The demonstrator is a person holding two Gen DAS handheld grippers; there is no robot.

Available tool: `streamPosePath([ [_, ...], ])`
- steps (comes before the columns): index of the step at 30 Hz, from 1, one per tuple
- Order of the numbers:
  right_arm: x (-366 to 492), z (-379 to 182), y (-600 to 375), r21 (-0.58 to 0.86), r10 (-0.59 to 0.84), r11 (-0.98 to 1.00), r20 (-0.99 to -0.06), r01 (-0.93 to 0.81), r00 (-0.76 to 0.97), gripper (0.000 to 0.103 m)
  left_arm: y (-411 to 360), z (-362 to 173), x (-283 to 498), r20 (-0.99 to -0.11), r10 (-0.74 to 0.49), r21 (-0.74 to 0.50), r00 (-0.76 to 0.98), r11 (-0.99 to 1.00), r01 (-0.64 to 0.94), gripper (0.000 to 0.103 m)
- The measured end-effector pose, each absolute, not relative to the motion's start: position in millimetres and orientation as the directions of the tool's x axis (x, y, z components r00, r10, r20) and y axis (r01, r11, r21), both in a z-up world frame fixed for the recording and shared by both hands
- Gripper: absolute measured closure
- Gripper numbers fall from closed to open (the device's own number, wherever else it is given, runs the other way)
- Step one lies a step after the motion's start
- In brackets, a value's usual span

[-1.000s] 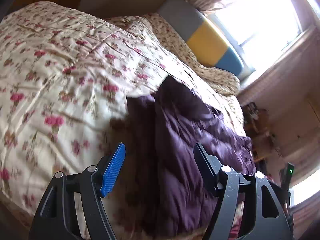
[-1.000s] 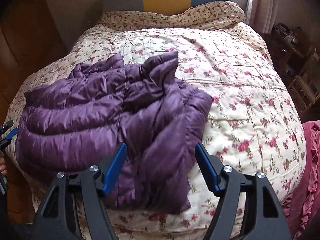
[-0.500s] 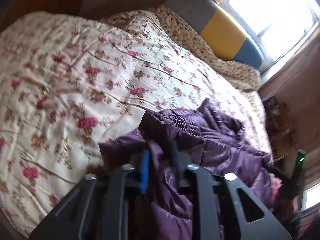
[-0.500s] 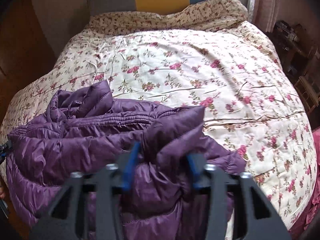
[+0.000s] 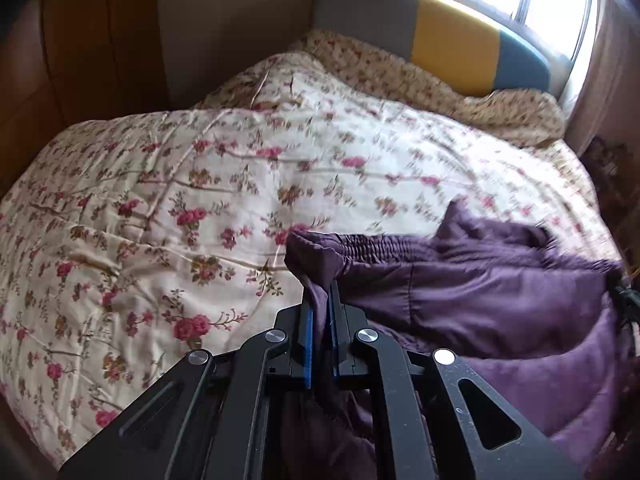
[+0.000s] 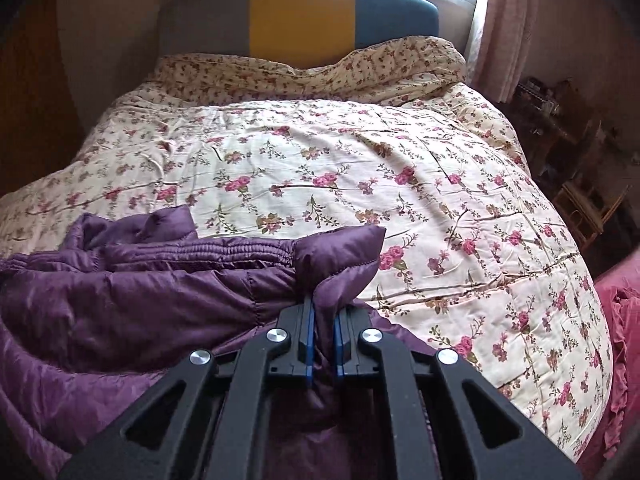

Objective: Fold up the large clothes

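Observation:
A purple puffer jacket (image 5: 500,304) lies bunched at the near edge of a bed with a floral quilt (image 5: 200,184). My left gripper (image 5: 319,300) is shut on the jacket's left corner by its elastic hem. My right gripper (image 6: 323,308) is shut on the jacket's (image 6: 140,292) right corner, and a puffed fold of it sticks up past the fingers. The elastic hem stretches between the two grips. The quilt (image 6: 360,152) spreads beyond the jacket.
A grey, yellow and blue headboard (image 6: 300,16) stands at the far end under a bright window. A wooden wardrobe (image 5: 80,48) is at the left. Cluttered shelves (image 6: 568,128) and a pink ruffled cloth (image 6: 624,340) are at the right.
Both grippers were open above the jacket a second ago; they have closed on its two corners and lifted the hem edge, and the jacket has bunched toward me.

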State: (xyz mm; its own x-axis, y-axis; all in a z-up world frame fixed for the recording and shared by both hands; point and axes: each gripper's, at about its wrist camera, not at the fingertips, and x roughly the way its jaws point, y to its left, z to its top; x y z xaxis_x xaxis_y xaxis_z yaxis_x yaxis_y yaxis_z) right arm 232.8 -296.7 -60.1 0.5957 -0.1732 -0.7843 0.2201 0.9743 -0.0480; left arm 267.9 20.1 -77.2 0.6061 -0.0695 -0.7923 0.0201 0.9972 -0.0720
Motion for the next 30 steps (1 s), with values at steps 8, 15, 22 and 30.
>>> streamPosePath([
  [8,248,-106,-288,-0.086,-0.182,0.977,-0.813,0.196,0.553,0.083,13,-114,273,-0.796,-0.032,-0.032,0.605,0.999,0.01,0.096],
  [15,251,-122,-295,-0.021,-0.142,0.977,-0.802,0.211,0.58,0.082,14,-124,274,-0.778,-0.045,-0.059,0.627,0.998,-0.002,0.095],
  [22,249,-117,-300,0.013,-0.122,0.975,-0.802,0.221,0.584,0.082,17,-123,275,-0.775,-0.057,-0.086,0.63,0.996,-0.015,0.093],
  [30,233,-75,-292,-0.035,-0.179,0.971,-0.767,0.238,0.616,0.049,34,-74,242,-0.697,-0.055,-0.151,0.715,0.986,-0.072,0.034],
])
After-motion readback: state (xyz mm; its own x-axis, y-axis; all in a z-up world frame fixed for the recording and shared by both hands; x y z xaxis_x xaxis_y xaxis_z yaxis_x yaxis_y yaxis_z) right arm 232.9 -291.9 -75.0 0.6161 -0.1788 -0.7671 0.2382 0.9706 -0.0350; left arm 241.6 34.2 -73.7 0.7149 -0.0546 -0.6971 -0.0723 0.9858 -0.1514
